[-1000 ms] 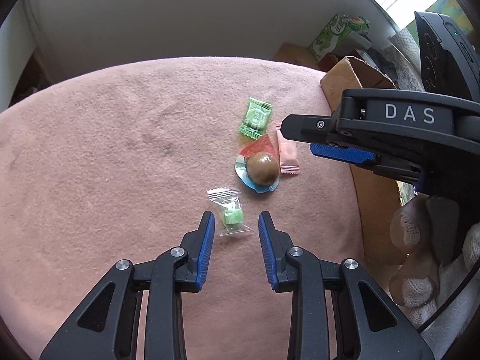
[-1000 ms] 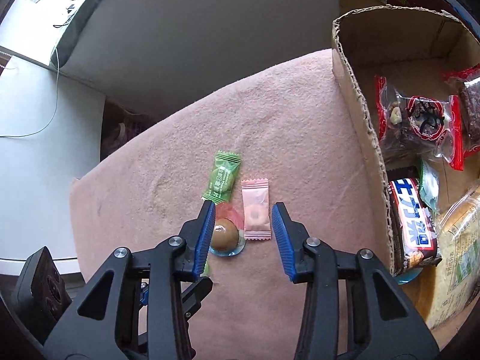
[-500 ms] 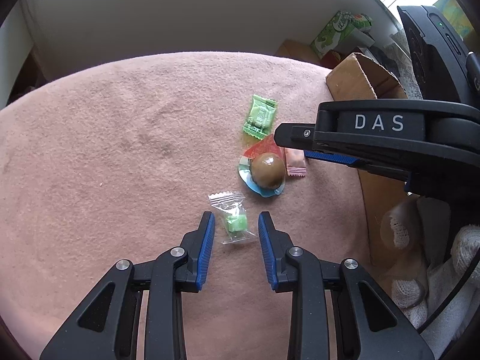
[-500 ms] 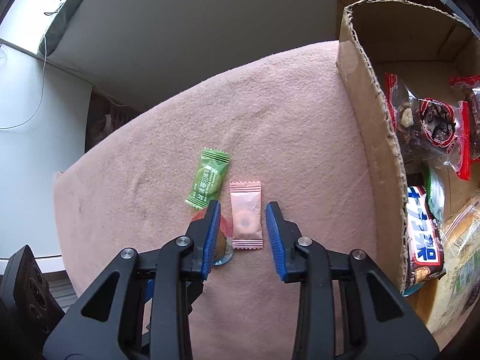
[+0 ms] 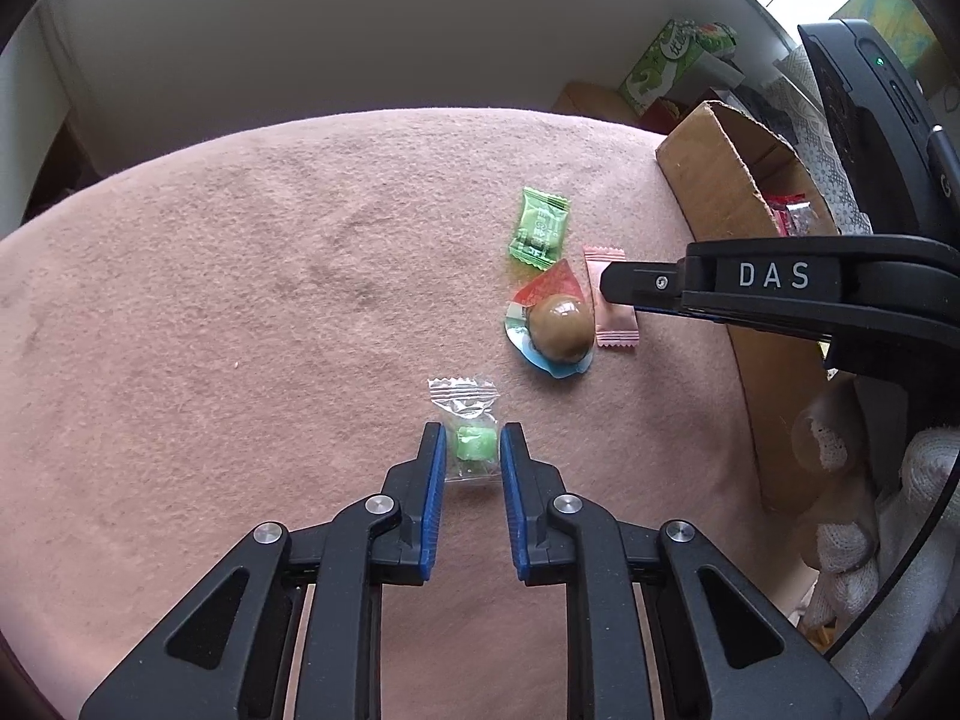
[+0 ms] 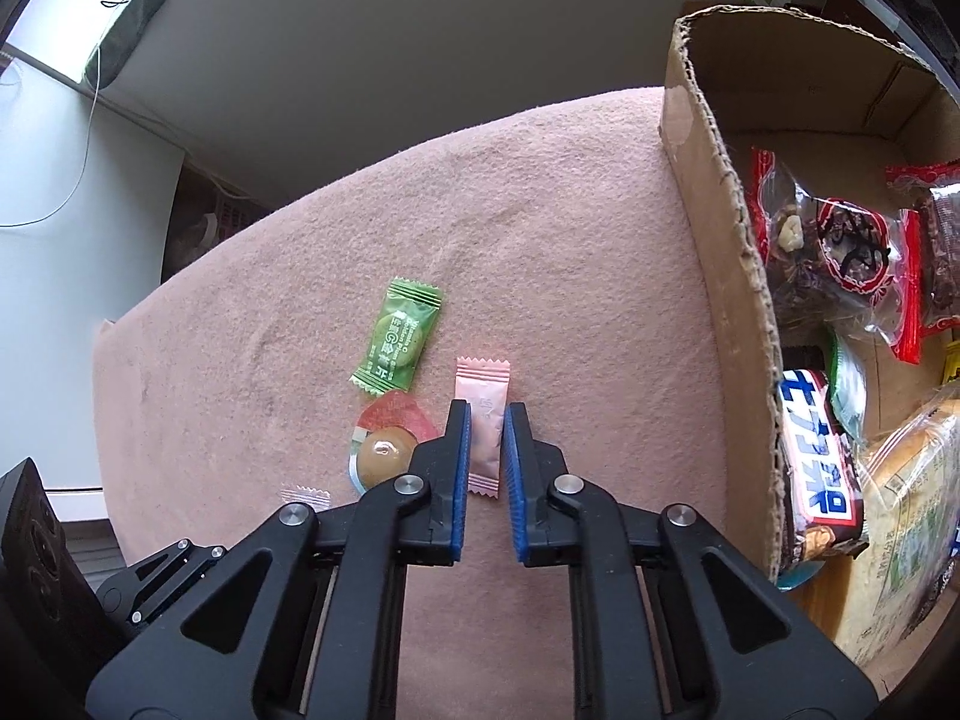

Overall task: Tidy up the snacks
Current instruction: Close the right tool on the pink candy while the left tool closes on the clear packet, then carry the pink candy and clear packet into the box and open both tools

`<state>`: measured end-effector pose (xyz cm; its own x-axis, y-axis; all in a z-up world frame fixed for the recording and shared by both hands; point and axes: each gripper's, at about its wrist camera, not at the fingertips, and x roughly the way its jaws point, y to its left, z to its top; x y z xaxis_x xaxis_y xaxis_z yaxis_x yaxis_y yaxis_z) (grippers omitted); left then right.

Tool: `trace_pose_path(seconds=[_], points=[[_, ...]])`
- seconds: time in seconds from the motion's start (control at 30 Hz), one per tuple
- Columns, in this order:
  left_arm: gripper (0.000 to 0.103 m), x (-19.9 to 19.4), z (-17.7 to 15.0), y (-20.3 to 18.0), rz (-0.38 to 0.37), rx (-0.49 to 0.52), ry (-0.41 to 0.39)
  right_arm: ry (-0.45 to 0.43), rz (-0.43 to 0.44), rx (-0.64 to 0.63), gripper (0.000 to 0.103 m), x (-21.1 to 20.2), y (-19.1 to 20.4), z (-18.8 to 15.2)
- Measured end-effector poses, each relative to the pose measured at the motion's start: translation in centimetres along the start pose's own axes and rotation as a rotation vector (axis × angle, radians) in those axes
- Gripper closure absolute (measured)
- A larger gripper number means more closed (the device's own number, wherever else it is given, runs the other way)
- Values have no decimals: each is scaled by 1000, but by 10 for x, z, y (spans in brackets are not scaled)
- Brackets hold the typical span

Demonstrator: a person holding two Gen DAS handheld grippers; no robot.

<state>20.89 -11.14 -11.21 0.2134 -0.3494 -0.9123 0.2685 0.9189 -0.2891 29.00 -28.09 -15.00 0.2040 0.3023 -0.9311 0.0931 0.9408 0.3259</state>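
— With both sets of jaws just closed, what do I have?
— My left gripper [image 5: 473,450] pinches the clear-wrapped green candy [image 5: 474,443] on the pink cloth [image 5: 270,300], near the brown egg pack [image 5: 558,327]. My right gripper [image 6: 485,433] clamps the pink sachet [image 6: 485,420], just right of that pack.
— And the cardboard box [image 6: 720,252]?
— Further right of the egg pack; green packet [image 6: 399,343] just beyond it.

counter cloth [image 6: 540,228]: plain dusty pink | sachet [image 6: 399,343]: green, pale print | flat packet [image 6: 487,420]: pale pink | jelly cup [image 6: 384,457]: brown dome, red-and-blue foil | small wrapper [image 5: 471,429]: clear, green sweet inside | box [image 6: 720,276]: brown cardboard | grippers: black, blue pads | glove [image 5: 870,516]: white
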Motion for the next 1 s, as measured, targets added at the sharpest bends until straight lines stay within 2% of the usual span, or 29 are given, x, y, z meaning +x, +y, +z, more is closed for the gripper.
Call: trace_pose_path(seconds=[0.23,0.4,0.53,0.63,1.0], points=[[86,-9,-6,10,4,-4,-2,-19,12,6,95,-2,-11,-20],[86,-13,-8,15,-1,-17,-10,-25,4,44,94,-5,-15,-14],[86,-15,-7,14,-8,-27,-17,-20,-43,9,90,-5,-7,-2],[86,-18,-7,18,-10,-37,-23,-21,-45,-26,86,-6,3,3],[86,-18,-8,27,-12,-67,-29,30,-127,-196,82,18,45,15]])
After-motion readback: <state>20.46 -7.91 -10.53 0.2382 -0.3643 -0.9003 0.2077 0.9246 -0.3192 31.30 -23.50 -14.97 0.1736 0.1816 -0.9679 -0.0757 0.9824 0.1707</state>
